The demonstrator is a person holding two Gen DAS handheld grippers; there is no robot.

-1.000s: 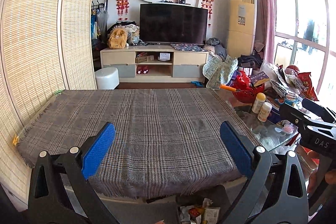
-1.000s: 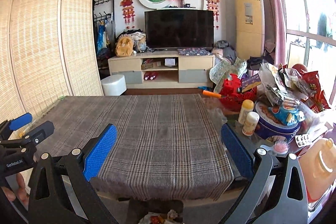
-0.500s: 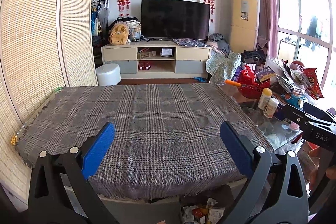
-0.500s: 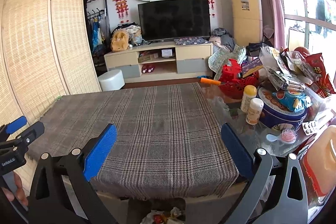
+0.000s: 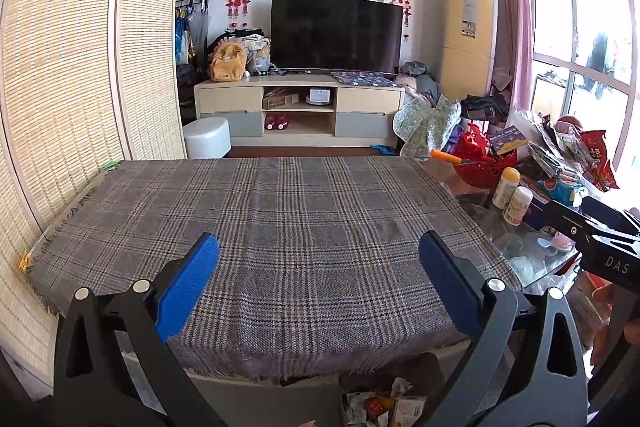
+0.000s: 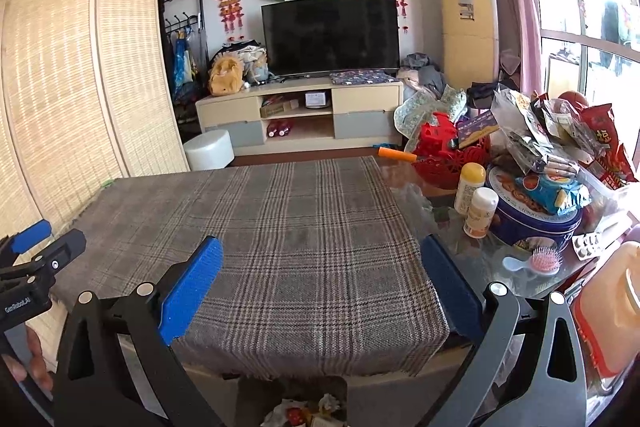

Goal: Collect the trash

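Daylit room: television (image 5: 336,34), bamboo screen (image 5: 72,67), plaid-covered table (image 5: 280,227).

We see a plaid cloth (image 5: 288,227) spread over the table, a dark television (image 5: 336,33) on a low cabinet (image 5: 298,107), a white stool (image 5: 207,138) beside it, and a blue biscuit tin (image 6: 532,219) by two small bottles (image 6: 478,213)

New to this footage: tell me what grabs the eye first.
The plaid cloth fills the middle, with nothing on it. Right of it, a heap of snack bags tops a blue tin on the glass table. Both grippers, left and right, are open above the near edge.
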